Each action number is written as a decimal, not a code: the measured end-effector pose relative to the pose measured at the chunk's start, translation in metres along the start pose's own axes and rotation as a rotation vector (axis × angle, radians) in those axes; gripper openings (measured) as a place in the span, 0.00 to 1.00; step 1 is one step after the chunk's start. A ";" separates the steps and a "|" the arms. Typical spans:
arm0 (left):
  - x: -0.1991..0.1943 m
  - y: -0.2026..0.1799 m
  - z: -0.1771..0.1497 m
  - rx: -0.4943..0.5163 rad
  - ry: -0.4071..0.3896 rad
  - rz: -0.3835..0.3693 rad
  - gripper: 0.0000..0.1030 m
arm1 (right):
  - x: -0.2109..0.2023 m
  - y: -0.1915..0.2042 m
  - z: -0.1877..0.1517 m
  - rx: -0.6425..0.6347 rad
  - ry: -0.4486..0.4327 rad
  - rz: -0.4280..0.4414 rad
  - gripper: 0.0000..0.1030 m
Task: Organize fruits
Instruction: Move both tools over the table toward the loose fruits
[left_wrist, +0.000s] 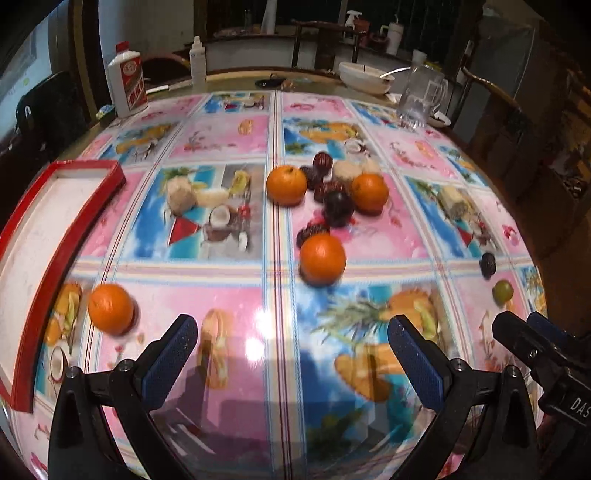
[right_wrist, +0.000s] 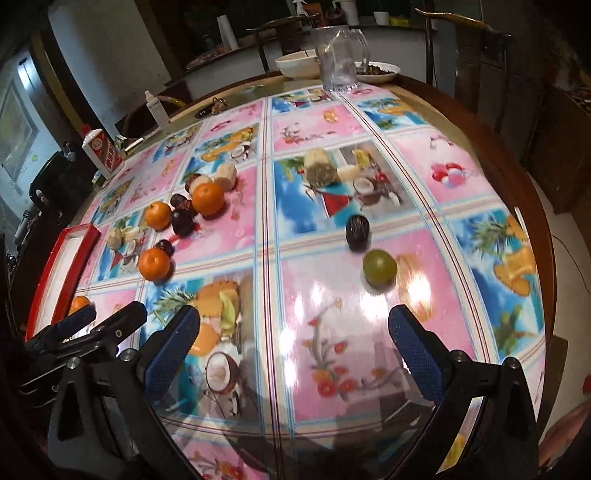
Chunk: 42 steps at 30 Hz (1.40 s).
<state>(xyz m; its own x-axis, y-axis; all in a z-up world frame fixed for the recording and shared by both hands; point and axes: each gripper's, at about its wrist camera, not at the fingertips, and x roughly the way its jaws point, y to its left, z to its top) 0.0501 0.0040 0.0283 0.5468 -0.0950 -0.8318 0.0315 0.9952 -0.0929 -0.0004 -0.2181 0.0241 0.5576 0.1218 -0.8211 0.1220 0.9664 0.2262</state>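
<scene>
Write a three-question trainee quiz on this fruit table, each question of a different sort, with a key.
1. True or false: the red tray already holds an orange.
2. How many oranges show in the left wrist view?
3. Which fruit lies nearest the right gripper? A) green fruit B) orange C) coconut

Key:
1. False; its white floor is bare.
2. Four, one of them beside the tray.
3. A; both grippers, the left gripper too, are open and hold nothing.

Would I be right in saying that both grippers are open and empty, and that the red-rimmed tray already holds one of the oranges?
Not quite: the red-rimmed tray holds nothing, as the left wrist view shows. The nearest orange lies on the tablecloth beside it. The rest stands: the left gripper and the right gripper are both open and empty.
</scene>
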 end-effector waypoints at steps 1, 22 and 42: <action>-0.001 0.000 -0.002 0.006 0.000 0.004 1.00 | 0.000 0.000 -0.002 -0.003 0.000 -0.010 0.99; 0.004 0.012 -0.033 0.043 0.063 0.051 1.00 | 0.013 0.011 -0.040 -0.066 0.068 -0.056 0.99; 0.006 0.014 -0.036 0.048 0.075 0.053 1.00 | 0.014 0.013 -0.042 -0.091 0.069 -0.077 0.99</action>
<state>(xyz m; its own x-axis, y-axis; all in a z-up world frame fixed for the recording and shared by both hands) 0.0243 0.0168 0.0022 0.4849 -0.0419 -0.8736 0.0451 0.9987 -0.0229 -0.0253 -0.1938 -0.0067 0.4917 0.0587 -0.8688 0.0853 0.9897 0.1151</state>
